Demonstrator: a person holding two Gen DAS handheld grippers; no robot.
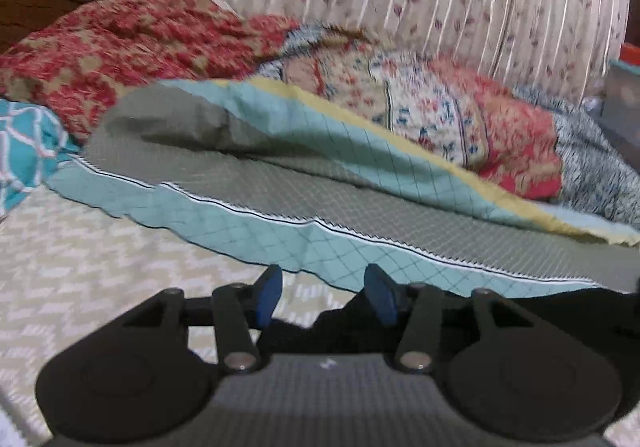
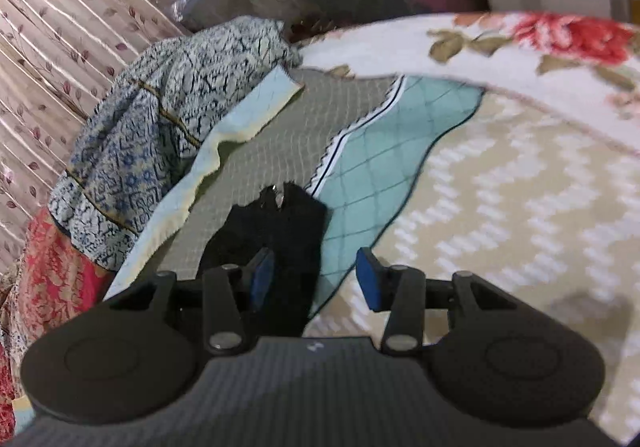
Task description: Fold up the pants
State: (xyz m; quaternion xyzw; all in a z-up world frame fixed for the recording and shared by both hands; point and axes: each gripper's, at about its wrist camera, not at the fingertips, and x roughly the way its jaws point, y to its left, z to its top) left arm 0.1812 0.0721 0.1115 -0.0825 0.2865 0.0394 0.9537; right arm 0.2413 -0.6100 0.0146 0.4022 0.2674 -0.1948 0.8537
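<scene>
The left gripper (image 1: 322, 295) is partly open and holds nothing; the right gripper (image 2: 316, 277) is partly open too, its pads not pinching; a piece of the black pants (image 2: 276, 231) lies by its left pad, on the grey and teal quilt (image 1: 280, 187) on the bed. It looks like a let-go between folds; next, each gripper must find a cloth edge and pinch it.

Bedsheet (image 2: 520, 187) lies open — heaped clothes (image 1: 400, 95) block the far side.
</scene>
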